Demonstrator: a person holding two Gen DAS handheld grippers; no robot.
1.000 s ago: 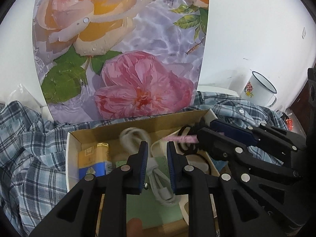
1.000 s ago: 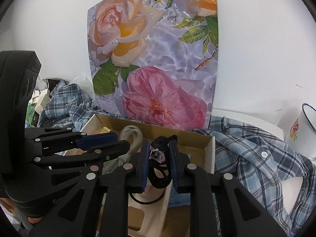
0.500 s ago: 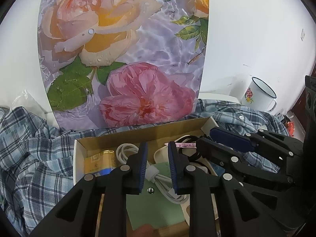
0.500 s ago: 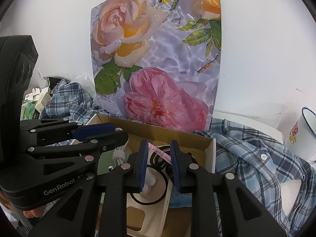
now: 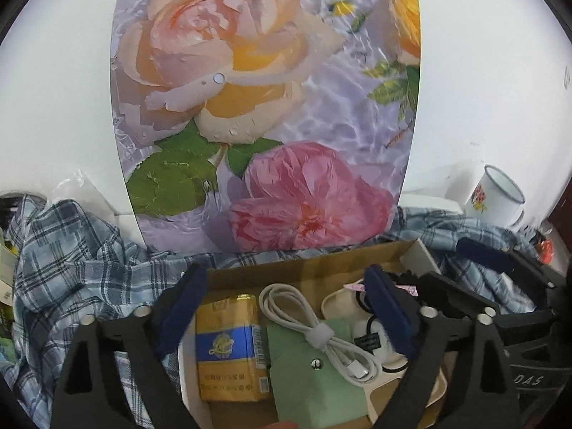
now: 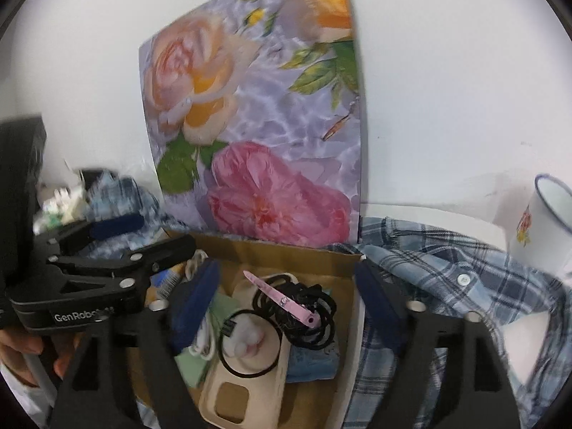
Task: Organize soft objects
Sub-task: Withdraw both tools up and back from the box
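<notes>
— What do your claws do now?

— Your left claw (image 5: 286, 307) is released, spread wide above the cardboard box (image 5: 304, 271), and it grips nothing. Your right claw (image 6: 286, 300) is also released, with its blue pads on both sides of the box content.

— And the soft things?

— Nearest to you, in the right wrist view, a cream tray (image 6: 246, 386) lies in the box. On it rests a white fluffy piece (image 6: 246, 336) inside a black ring. Just behind, a bundle of black hair ties (image 6: 304, 314) sits with a pink clip (image 6: 282, 298) lying on top; the long axis of the clip runs from far-left to near-right.

— Farther?

— A coiled white cable (image 5: 314, 325) lies over a green pouch (image 5: 314, 375), beside a yellow-blue pack (image 5: 228, 346). A plaid shirt (image 6: 447, 286) surrounds the box, and a flower poster (image 5: 264, 114) stands behind it.
</notes>
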